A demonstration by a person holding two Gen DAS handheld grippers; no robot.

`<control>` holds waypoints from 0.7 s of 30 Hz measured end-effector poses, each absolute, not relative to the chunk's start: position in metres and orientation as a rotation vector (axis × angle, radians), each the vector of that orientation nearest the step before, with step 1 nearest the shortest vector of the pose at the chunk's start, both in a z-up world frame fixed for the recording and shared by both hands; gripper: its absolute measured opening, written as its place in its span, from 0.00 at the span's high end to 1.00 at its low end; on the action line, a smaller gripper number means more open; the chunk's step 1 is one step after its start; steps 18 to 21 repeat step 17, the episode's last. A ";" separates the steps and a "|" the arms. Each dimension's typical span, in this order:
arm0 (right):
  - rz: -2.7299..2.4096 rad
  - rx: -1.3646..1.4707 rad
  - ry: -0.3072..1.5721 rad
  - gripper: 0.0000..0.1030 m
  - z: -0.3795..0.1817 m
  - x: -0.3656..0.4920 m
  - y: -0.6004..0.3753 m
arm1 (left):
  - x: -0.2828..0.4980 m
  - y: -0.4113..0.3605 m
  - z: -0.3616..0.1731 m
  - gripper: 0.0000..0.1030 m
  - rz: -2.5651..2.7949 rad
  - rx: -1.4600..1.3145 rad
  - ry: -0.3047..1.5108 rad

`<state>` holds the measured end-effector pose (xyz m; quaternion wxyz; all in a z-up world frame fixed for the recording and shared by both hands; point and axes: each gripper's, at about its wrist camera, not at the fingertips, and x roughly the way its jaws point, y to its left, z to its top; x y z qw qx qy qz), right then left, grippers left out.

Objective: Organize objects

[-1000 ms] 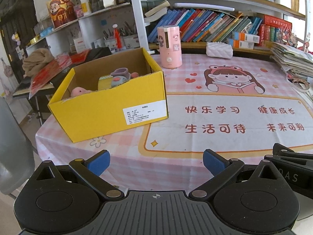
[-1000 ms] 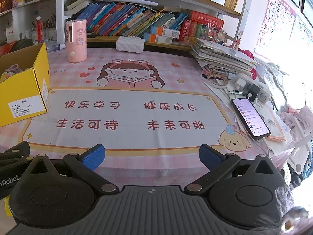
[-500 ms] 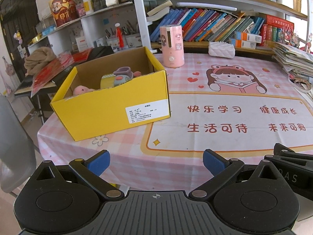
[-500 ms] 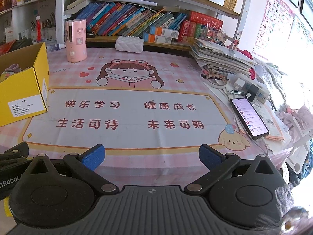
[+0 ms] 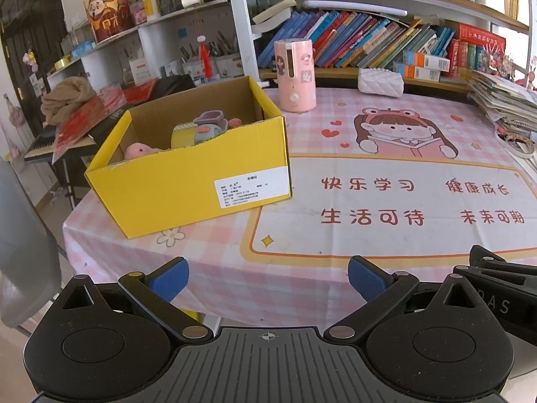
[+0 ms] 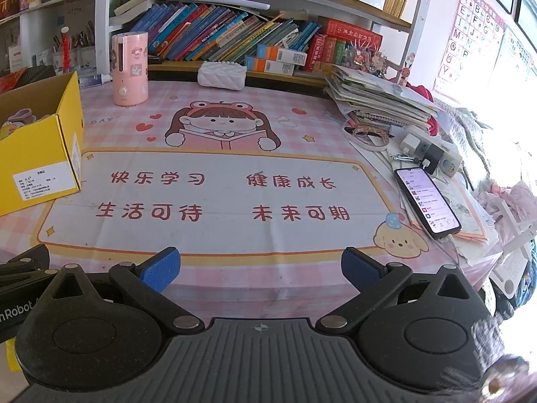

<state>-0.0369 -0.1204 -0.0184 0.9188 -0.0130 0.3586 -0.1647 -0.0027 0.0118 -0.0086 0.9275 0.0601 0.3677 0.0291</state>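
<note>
A yellow cardboard box (image 5: 188, 181) stands on the left of the pink checked table; it also shows in the right wrist view (image 6: 37, 154). Inside lie a pink plush toy (image 5: 139, 150), a roll of yellow tape (image 5: 183, 136) and a grey and purple toy (image 5: 208, 126). My left gripper (image 5: 266, 277) is open and empty, held off the table's front edge. My right gripper (image 6: 260, 267) is open and empty, over the front edge further right.
A pink cylinder appliance (image 5: 295, 75) and a white tissue box (image 5: 381, 82) stand at the back before a bookshelf. A phone (image 6: 426, 198), a power strip (image 6: 431, 152) and stacked papers (image 6: 376, 100) crowd the right side. A grey chair (image 5: 20, 252) is left.
The left gripper has drifted slightly back and left, so the box sits a little further right in its view. The right view has barely changed. Both grippers stayed open.
</note>
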 end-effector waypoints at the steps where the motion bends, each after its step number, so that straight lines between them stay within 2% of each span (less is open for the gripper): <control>1: -0.339 -0.027 0.738 0.00 -0.018 -0.037 -0.121 | -0.003 0.012 -0.009 0.01 0.059 0.122 0.755; 21: -0.343 -0.034 0.738 0.00 -0.019 -0.037 -0.124 | -0.002 0.012 -0.008 0.01 0.054 0.108 0.752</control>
